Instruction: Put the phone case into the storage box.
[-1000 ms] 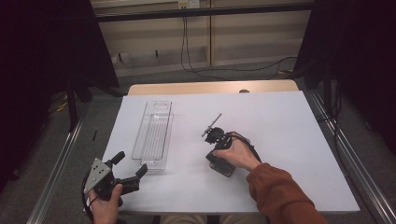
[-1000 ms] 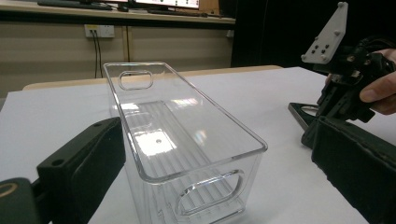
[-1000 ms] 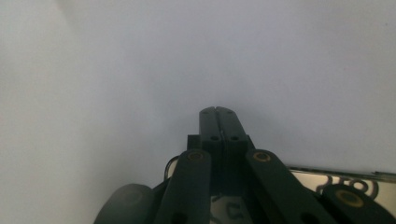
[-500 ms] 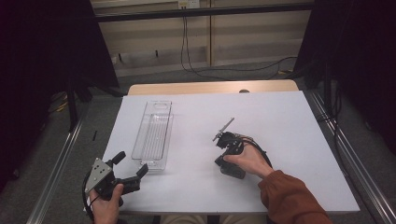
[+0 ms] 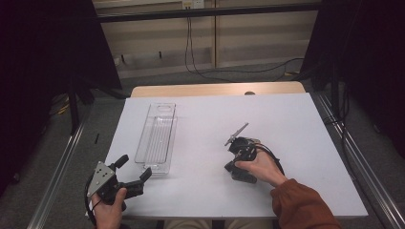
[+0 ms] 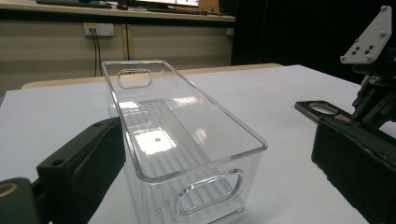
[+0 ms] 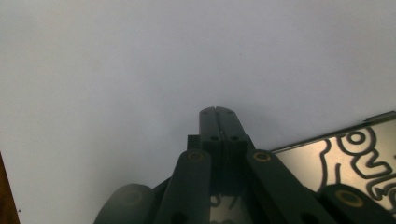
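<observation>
A clear plastic bin (image 5: 157,136) lies lengthwise on the white table (image 5: 286,119), left of the middle. My left gripper (image 5: 134,167) is at the front left corner, open, its jaws pointing at the bin's near end. In the left gripper view the bin (image 6: 187,140) stands just ahead, between the spread jaws of the left gripper (image 6: 215,154), and nothing is pinched. My right gripper (image 5: 233,168) rests low on the table right of the middle, held by a hand in an orange sleeve. Seen from its own camera, the right gripper (image 7: 218,112) is shut with nothing between the jaws.
A dark glossy plate with light lettering (image 7: 345,154) lies by the right gripper's jaws. The right gripper's grey plate (image 6: 369,35) rises at the right of the left gripper view. Metal rails (image 5: 353,157) run along both table sides, and cables (image 5: 200,71) lie beyond the far edge.
The right hand has carried its shut gripper to the right across the table. The left gripper and the bin have stayed where they were.
</observation>
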The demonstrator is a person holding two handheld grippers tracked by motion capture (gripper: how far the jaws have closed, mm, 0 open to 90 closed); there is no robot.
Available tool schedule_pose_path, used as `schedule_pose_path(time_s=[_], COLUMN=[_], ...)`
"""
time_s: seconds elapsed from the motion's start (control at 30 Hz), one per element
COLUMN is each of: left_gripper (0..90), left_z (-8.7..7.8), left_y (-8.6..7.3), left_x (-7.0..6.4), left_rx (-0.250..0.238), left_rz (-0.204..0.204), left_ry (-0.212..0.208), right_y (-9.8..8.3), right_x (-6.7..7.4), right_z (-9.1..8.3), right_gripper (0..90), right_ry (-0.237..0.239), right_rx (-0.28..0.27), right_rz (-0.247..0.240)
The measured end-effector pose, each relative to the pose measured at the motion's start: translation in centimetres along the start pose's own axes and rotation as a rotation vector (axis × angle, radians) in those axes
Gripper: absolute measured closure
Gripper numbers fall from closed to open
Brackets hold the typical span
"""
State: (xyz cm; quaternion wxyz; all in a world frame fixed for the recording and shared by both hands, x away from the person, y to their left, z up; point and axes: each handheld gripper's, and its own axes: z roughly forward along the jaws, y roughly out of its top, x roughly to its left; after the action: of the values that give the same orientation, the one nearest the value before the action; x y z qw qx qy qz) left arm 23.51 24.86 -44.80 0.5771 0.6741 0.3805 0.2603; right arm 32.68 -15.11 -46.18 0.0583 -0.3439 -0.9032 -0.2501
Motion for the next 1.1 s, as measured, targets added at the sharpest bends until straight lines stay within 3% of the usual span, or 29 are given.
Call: schedule_pose_path(time_s=[0.23, 0.4, 0.5, 0.53, 1.1], left_gripper=[3.1, 3.1, 3.1, 3.1, 3.1], left_z=[0.0, -0.1, -0.1, -0.2, -0.2], left_y=[0.0, 0.0, 0.0, 0.0, 0.0], left_x=[0.1, 0.0, 0.1, 0.1, 0.1], left_rx=[0.000, -0.003, -0.006, -0.003, -0.007], left_rz=[0.001, 0.000, 0.000, 0.000, 0.001], left_ry=[-0.002, 0.003, -0.002, 0.005, -0.005], right_y=[-0.6, -0.9, -1.1, -1.2, -2.7], right_x=[-0.1, -0.2, -0.4, -0.3, -1.1], right_z=[-0.3, -0.4, -0.6, -0.6, -1.5], right_gripper=[90.0, 90.0, 90.0, 90.0, 90.0], right_ry=[-0.009, -0.005, -0.003, -0.002, -0.002], right_rx=[-0.012, -0.017, -0.015, -0.022, -0.032], right_rz=[-0.010, 0.022, 0.011, 0.029, 0.057])
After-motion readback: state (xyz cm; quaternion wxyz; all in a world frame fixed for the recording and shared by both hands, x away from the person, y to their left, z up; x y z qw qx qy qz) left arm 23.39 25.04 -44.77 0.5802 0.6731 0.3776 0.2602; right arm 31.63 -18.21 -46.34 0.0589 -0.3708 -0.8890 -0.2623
